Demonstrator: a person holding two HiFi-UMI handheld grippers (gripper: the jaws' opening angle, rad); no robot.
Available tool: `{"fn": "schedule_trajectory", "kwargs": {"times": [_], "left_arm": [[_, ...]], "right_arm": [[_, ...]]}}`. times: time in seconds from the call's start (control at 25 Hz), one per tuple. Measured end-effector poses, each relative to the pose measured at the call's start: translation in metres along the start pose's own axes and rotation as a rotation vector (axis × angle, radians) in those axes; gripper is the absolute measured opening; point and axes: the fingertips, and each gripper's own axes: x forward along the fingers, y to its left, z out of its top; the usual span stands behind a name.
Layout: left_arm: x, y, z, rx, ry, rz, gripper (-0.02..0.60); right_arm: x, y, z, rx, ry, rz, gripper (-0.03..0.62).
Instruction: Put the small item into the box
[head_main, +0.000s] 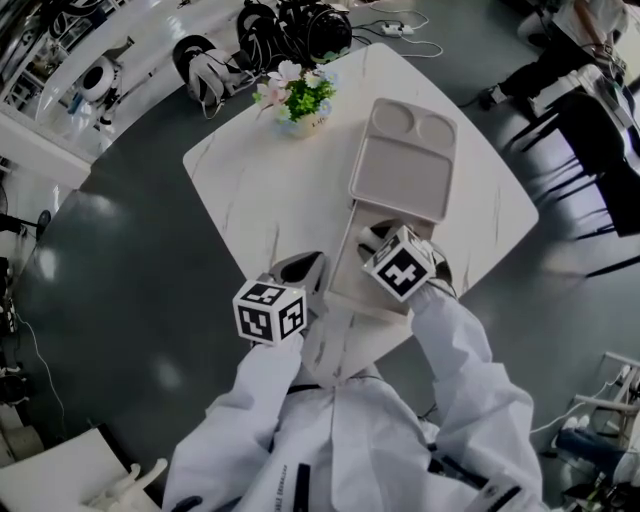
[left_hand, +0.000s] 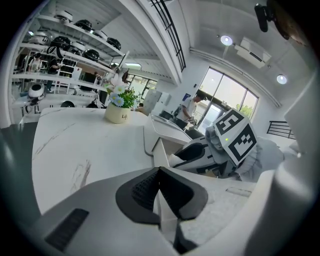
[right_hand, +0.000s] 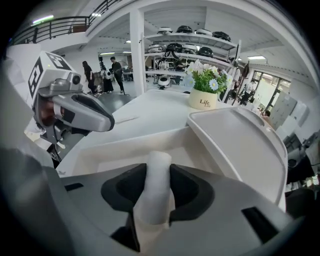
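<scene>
Small white cylindrical roll (right_hand: 152, 192): gripped between the dark pads of the right gripper (right_hand: 153, 172), whose jaws are closed on it, poised over the cavity of the open white rectangular box (right_hand: 120, 142). The box's opened lid (right_hand: 240, 140) lies back on the far side. The left gripper (left_hand: 159, 175), jaws pressed together on nothing, waits near the box's left wall above the white marbled table (head_main: 260, 190). Likely hazards: a release too near the wall could send the roll over the rim, and a nudge from either gripper could shift the light box.
</scene>
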Motion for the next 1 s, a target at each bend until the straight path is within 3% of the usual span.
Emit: {"fn": "schedule_trajectory", "kwargs": {"times": [0.52,0.84,1.0], "left_arm": [[-0.002,0.001,-0.002,-0.01,-0.001,0.009,-0.002],[-0.007,-0.003,0.001,-0.001,-0.013,0.019,-0.002],[-0.013,-0.007,0.008,0.025,-0.036,0.008,-0.002]], "right_arm": [[0.005,0.002,-0.001,0.004,0.013,0.001,0.197],[-0.005,0.001,0.003,0.06,-0.051,-0.019,0.213],[-0.016,0.0,0.012,0.073,-0.138,-0.053,0.199]]}}
